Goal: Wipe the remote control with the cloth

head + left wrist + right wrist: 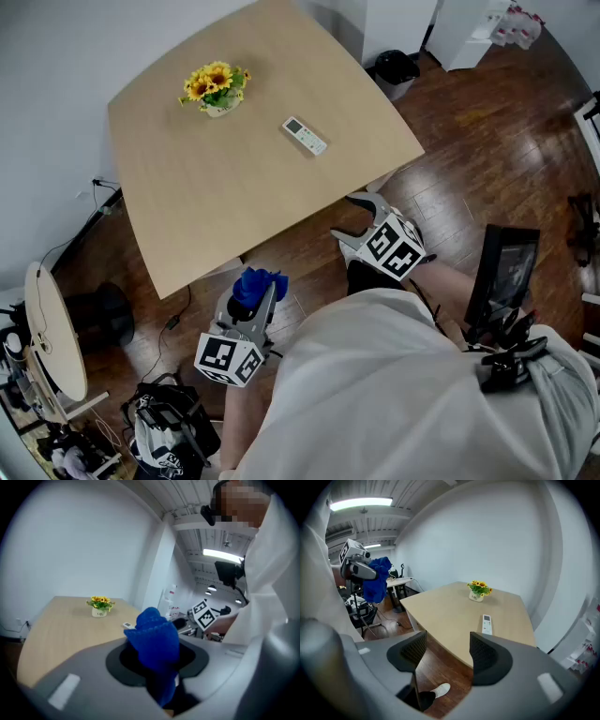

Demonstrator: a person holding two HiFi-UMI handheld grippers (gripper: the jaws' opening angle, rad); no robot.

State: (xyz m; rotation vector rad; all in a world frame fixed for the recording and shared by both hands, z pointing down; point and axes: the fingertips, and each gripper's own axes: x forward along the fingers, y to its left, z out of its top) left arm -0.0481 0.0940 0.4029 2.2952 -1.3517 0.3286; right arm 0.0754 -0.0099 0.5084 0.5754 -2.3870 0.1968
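Observation:
The white remote control [305, 135] lies on the light wooden table [216, 197], right of its middle, and also shows in the right gripper view as the remote [486, 624]. My left gripper [255, 298] hovers off the table's near edge, shut on a bunched blue cloth [255, 284] that fills the cloth [154, 639] between its jaws. My right gripper [354, 221] is open and holds nothing, in front of the table's near right edge; through the gripper [447, 651] I see only floor and a shoe. Both are well short of the remote.
A small pot of sunflowers [216, 89] stands at the table's far side, left of the remote. A black bin [397, 67] sits behind the far right corner. Bags [164, 427] and a round side table [52, 328] crowd the floor at left.

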